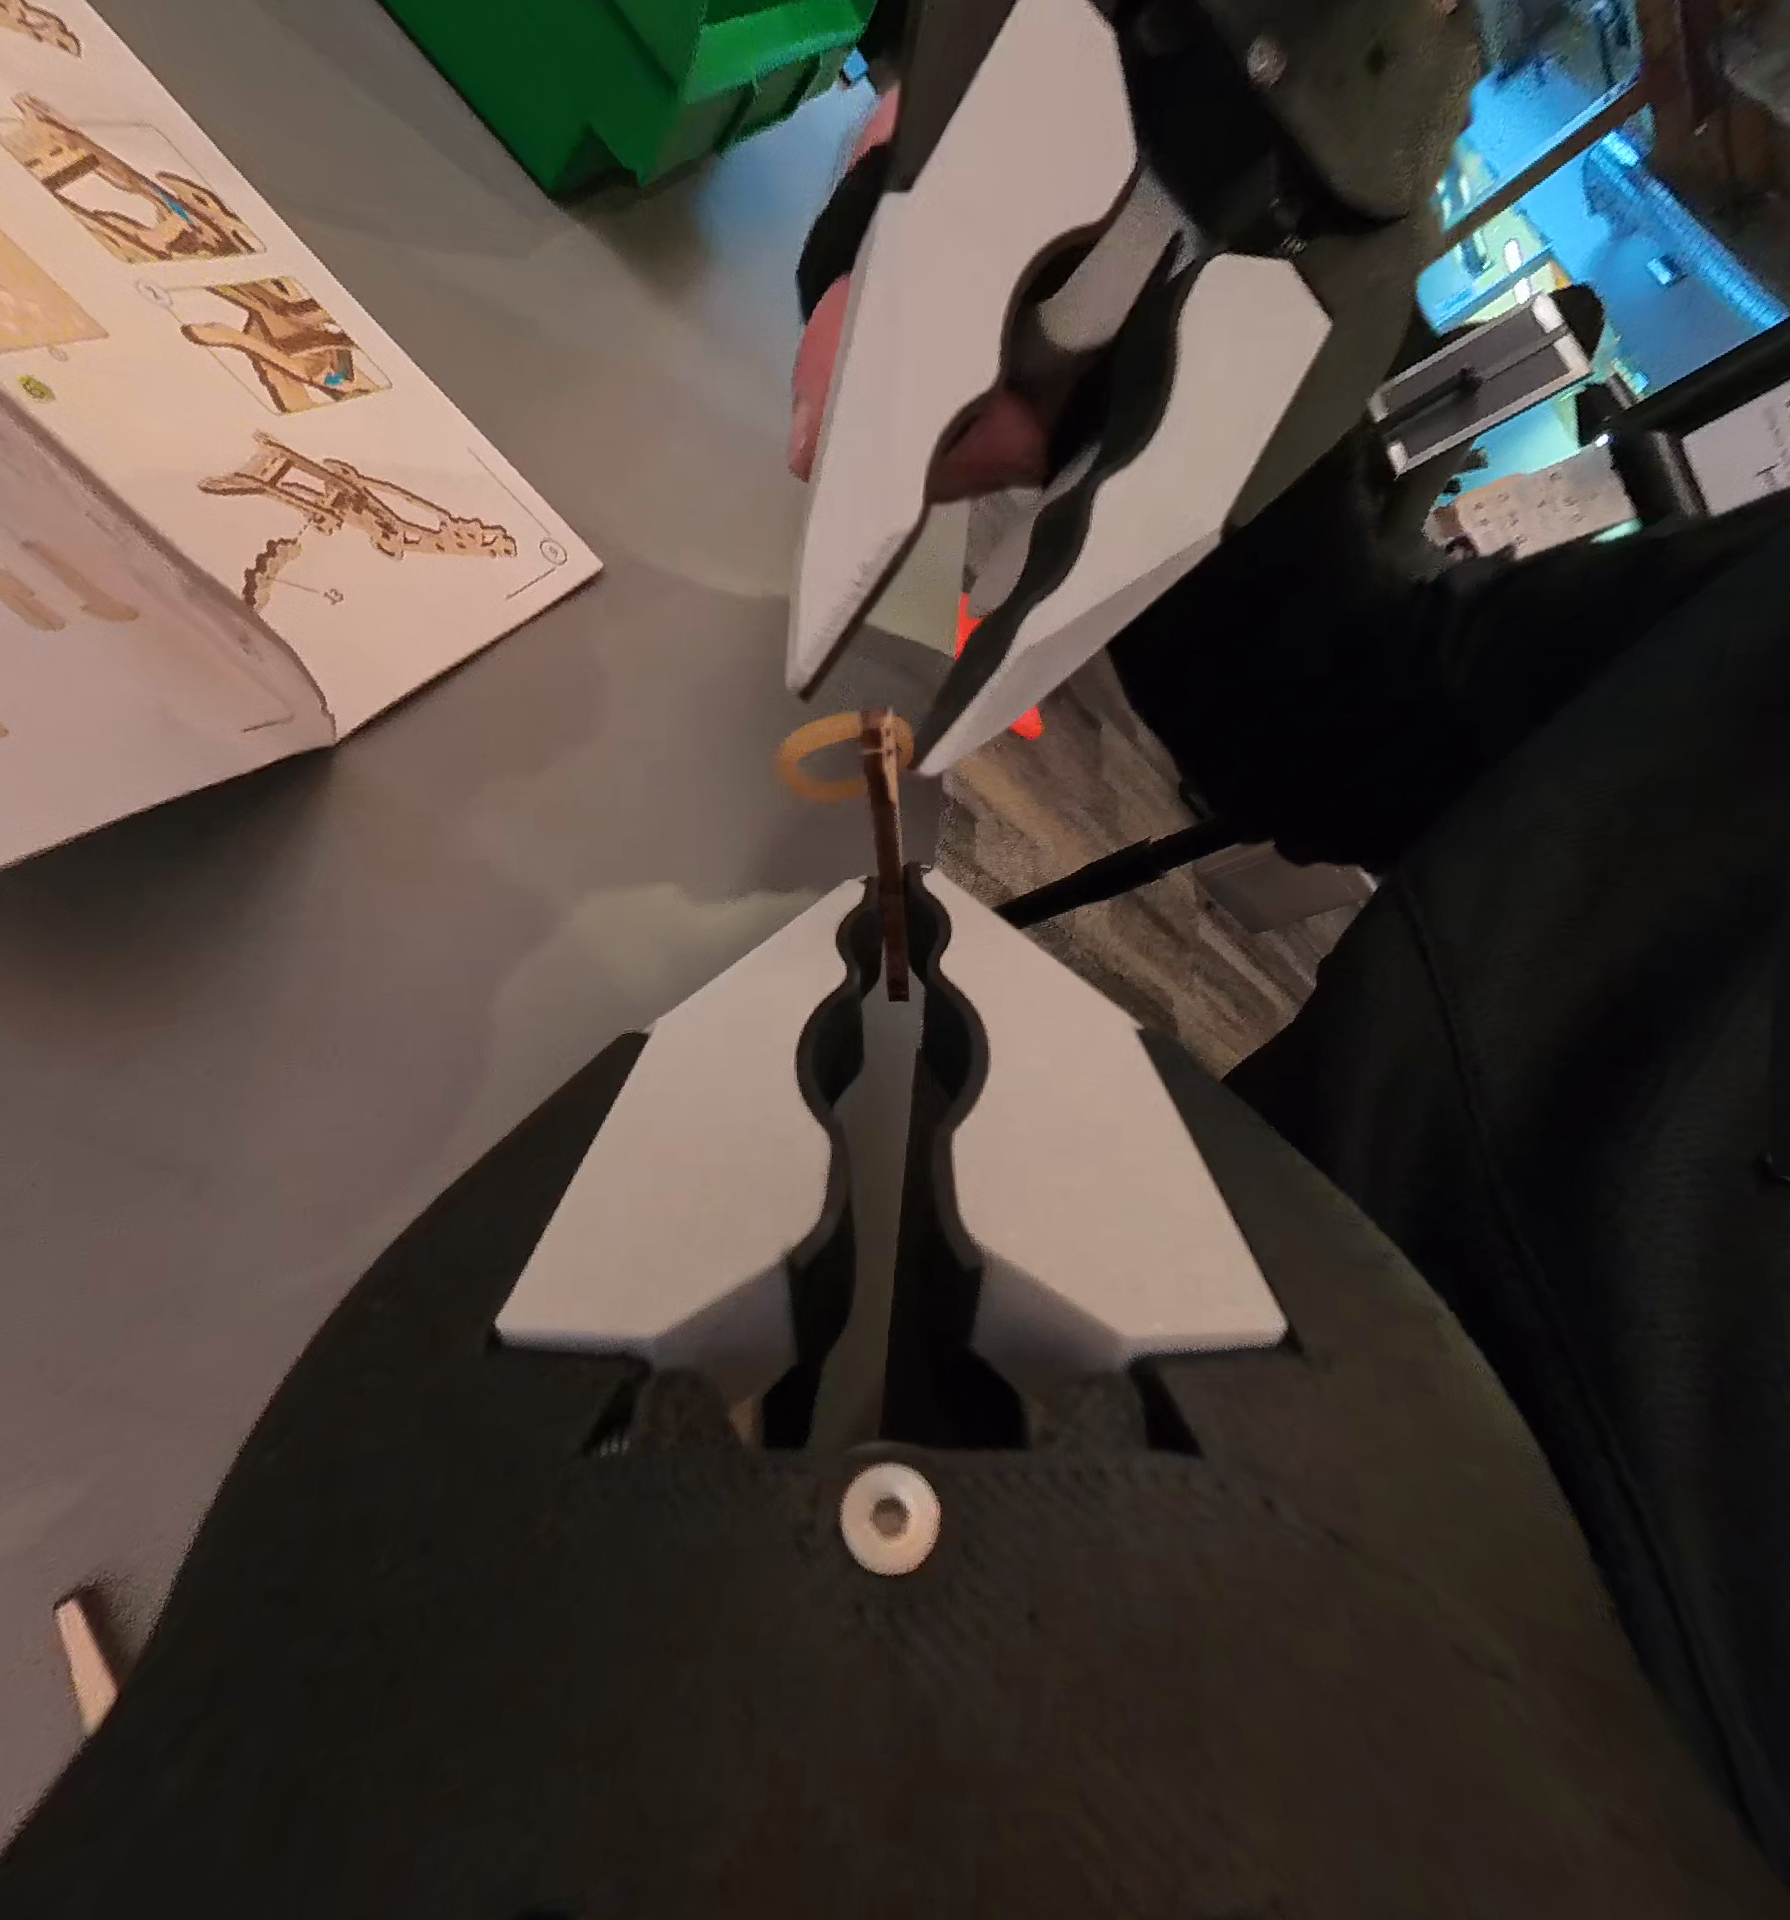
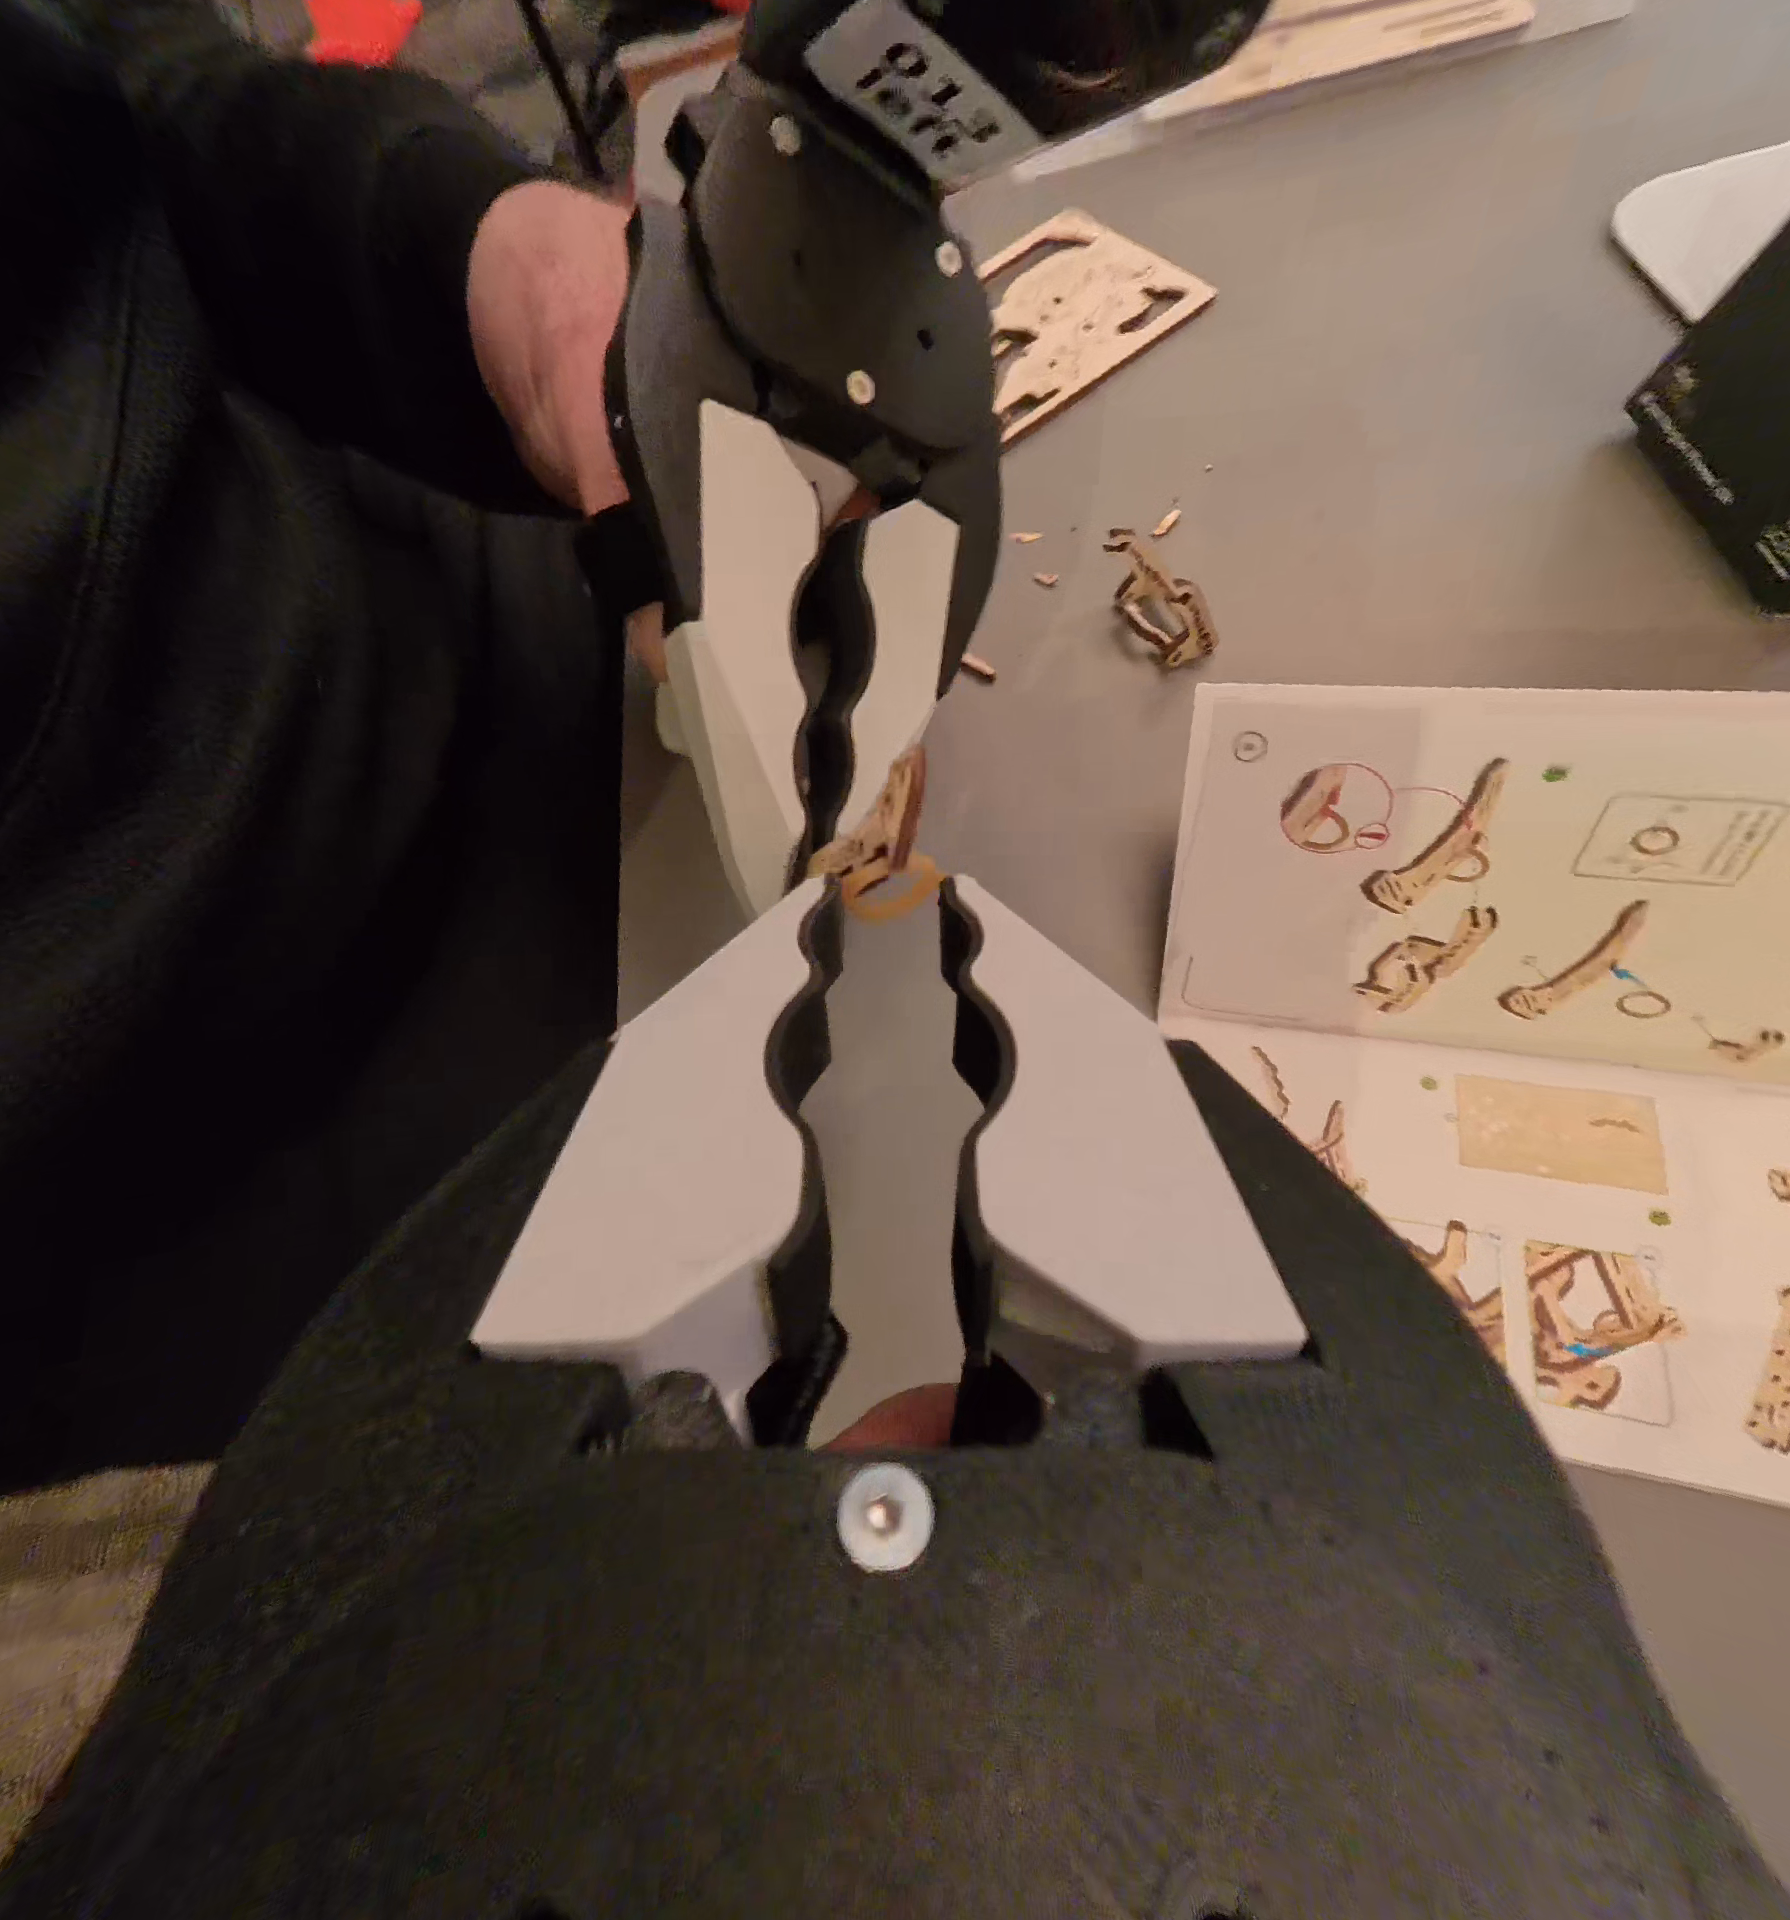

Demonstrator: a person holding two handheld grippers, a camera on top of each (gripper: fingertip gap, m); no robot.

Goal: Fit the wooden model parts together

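My left gripper (image 1: 889,883) is shut on a thin wooden model part (image 1: 886,831), seen edge-on and sticking out past the tips. A tan rubber band (image 1: 834,761) hangs looped on the part's far end. My right gripper (image 1: 865,727) comes in from above, open, with its tips at the band. In the right wrist view the right gripper (image 2: 889,888) has the band (image 2: 891,902) between its fingertips; the loop keeps its round shape, not squeezed. The left gripper (image 2: 813,821) reaches down from the top there, holding the wooden part (image 2: 880,816) above the grey table (image 2: 1338,520).
An open instruction booklet (image 2: 1493,987) lies to the right and also shows in the left wrist view (image 1: 247,416). A laser-cut wooden sheet (image 2: 1088,312), a small half-built assembly (image 2: 1166,613), wood scraps and a black box (image 2: 1764,416) lie beyond. A green bin (image 1: 642,83) stands far off. The grippers are tip to tip, or close to it.
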